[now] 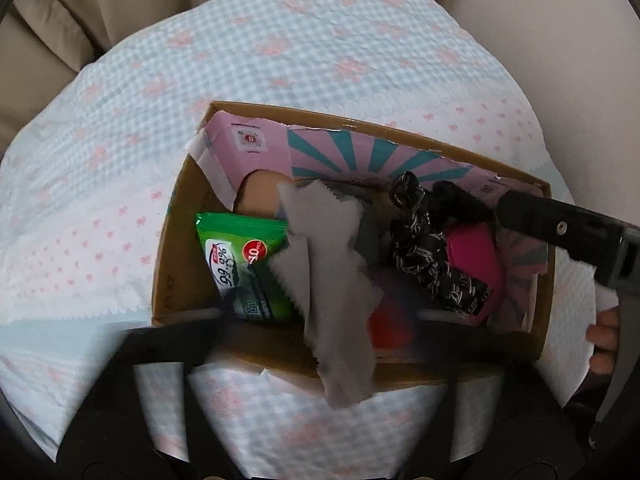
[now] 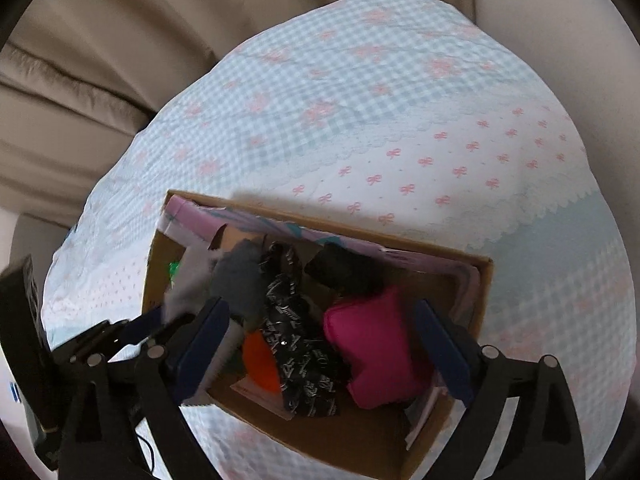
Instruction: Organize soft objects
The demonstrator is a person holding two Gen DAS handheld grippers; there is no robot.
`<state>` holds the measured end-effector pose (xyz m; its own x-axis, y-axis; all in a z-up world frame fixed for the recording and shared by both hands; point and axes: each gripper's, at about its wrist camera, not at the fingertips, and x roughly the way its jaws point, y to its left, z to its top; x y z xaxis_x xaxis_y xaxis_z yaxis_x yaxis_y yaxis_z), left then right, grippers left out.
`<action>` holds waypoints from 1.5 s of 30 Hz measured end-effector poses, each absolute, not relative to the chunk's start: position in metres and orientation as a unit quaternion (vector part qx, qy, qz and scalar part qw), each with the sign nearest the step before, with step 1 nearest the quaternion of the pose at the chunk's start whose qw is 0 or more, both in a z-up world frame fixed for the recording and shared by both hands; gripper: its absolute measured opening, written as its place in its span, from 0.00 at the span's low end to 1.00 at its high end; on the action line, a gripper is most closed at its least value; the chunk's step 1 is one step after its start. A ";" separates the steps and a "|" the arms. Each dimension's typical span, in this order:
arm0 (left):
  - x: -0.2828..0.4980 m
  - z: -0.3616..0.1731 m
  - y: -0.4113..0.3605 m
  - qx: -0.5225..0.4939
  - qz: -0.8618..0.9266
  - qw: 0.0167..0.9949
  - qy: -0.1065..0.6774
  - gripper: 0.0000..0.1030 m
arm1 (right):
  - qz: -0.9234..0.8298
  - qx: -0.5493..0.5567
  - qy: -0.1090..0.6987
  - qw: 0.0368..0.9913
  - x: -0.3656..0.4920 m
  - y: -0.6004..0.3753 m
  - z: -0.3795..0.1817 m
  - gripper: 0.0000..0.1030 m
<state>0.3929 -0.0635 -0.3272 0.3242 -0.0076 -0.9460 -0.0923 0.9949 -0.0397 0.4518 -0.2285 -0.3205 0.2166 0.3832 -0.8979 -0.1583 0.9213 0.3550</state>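
left gripper (image 1: 320, 320) spread wide, grey cloth (image 1: 332, 280) between; right gripper (image 2: 328, 344) wide open over box (image 2: 482, 280).

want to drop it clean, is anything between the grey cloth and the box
Nothing visible does. The grey cloth hangs right over the open cardboard box, above the green wipes pack and black scrunchie; the right gripper hovers open above it too.
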 end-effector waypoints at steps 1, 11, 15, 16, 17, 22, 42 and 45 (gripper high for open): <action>0.391 -0.326 -0.064 -0.041 0.026 0.817 0.575 1.00 | 0.174 0.096 0.601 0.774 0.452 -0.230 -0.321 0.90; 0.381 -0.317 -0.062 -0.041 0.027 0.821 0.568 1.00 | 0.172 0.094 0.595 0.779 0.437 -0.227 -0.314 0.90; 0.374 -0.300 -0.058 -0.041 0.026 0.826 0.562 1.00 | 0.171 0.092 0.588 0.785 0.429 -0.226 -0.305 0.90; 0.372 -0.295 -0.057 -0.039 0.026 0.828 0.559 1.00 | 0.170 0.092 0.585 0.788 0.426 -0.226 -0.301 0.90; 0.369 -0.290 -0.057 -0.037 0.026 0.829 0.557 1.00 | 0.168 0.092 0.582 0.790 0.424 -0.226 -0.297 0.90; 0.350 -0.255 -0.057 -0.030 0.020 0.841 0.540 1.00 | 0.156 0.092 0.555 0.812 0.406 -0.228 -0.263 0.90; 0.215 -0.030 -0.022 0.005 -0.037 0.926 0.375 1.00 | 0.059 0.045 0.417 0.906 0.253 -0.205 -0.053 0.90; 0.190 -0.007 -0.011 -0.001 -0.040 0.941 0.337 1.00 | 0.040 0.040 0.388 0.920 0.224 -0.199 -0.030 0.90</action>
